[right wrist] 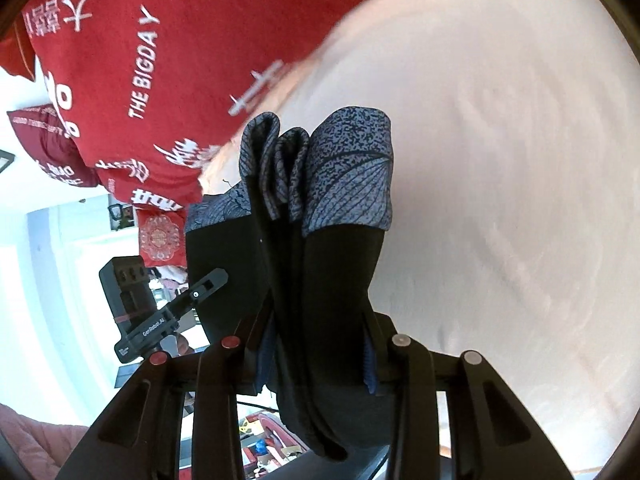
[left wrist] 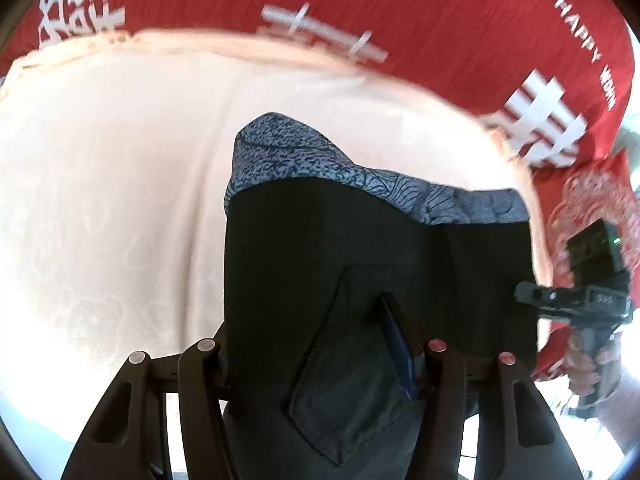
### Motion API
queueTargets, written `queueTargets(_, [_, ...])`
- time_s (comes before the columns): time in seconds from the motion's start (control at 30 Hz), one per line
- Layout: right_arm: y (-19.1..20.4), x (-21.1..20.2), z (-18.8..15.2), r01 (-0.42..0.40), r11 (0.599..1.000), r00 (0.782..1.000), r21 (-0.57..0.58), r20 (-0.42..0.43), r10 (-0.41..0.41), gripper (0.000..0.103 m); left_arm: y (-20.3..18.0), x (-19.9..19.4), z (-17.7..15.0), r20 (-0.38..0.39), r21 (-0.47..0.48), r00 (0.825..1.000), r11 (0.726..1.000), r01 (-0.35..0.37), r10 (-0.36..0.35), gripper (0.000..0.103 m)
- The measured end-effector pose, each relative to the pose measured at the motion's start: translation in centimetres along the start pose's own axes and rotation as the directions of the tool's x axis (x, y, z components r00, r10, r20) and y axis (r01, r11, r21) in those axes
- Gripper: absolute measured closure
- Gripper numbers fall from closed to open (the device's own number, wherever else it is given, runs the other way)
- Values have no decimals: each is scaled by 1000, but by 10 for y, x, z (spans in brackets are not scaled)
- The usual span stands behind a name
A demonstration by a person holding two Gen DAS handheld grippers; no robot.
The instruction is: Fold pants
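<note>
I have the pants (left wrist: pixel 360 264) pinched at one end in both the left gripper (left wrist: pixel 320 344) and right gripper (right wrist: pixel 320 344), jaws part-closed on cloth, so their long axis hangs away from my fingers toward the pale bedsheet (left wrist: pixel 120 200) below.

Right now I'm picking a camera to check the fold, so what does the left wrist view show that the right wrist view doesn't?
Only the left wrist view: a back pocket on the flat black panel. Only the right wrist view: bunched layers of the patterned cuff edge-on, and a cluttered room below. Both: the black pants hanging over the pale sheet, clamped in each gripper, red blanket behind.
</note>
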State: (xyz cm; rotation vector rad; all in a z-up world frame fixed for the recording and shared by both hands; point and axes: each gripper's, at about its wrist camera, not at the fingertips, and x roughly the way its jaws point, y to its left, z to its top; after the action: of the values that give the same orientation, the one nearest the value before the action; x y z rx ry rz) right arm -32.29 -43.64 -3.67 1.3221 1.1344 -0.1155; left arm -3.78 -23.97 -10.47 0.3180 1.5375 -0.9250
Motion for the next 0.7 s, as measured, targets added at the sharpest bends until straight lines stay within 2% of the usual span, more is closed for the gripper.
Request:
queueTargets(0.03, [3, 9, -1, 13, 1000, 1000, 6, 4, -13, 65, 7, 8, -3, -7, -5, 1000, 1000, -8, 8, 42])
queueTargets(0.07, [-1, 16, -5, 37, 999, 999, 11, 8, -37, 65, 15, 13, -6, -2, -21, 1000, 1000, -14, 14, 32])
queueTargets(0.17, [-5, 35, -10, 121, 993, 992, 1, 14, -121, 63, 25, 17, -7, 30, -22, 999, 999, -27, 27, 15])
queueTargets(0.2, [-8, 37, -12, 165, 986, 986, -21, 32, -164, 61, 25, 18, -7, 36, -13, 998, 999, -43, 43, 11])
queueTargets(0.27, [-14, 36, -13, 196, 980, 980, -25, 46, -194, 53, 26, 18, -7, 47, 9, 995, 996, -86, 85, 2])
queueTargets(0.4, [-10, 41, -12, 316, 948, 947, -30, 79, -313, 39, 21, 11, -8, 51, 22, 987, 988, -156, 154, 2])
queueTargets(0.47, [-9, 37, -17, 351, 936, 932, -11, 96, -349, 35, 19, 4, -9, 53, 15, 975, 976, -217, 216, 2])
queueTargets(0.53, [-1, 33, -21, 424, 906, 899, 3, 123, -421, 31, 16, -3, -14, 45, -2, 964, 965, -264, 264, 2])
queueTargets(0.63, [9, 26, -28, 491, 871, 859, 24, 153, -489, 31, 10, -15, -22, 36, -7, 959, 960, -281, 281, 2])
queueTargets(0.7, [15, 21, -34, 532, 846, 833, 36, 155, -531, 27, 7, -25, -30, 41, 3, 955, 956, -294, 293, 2])
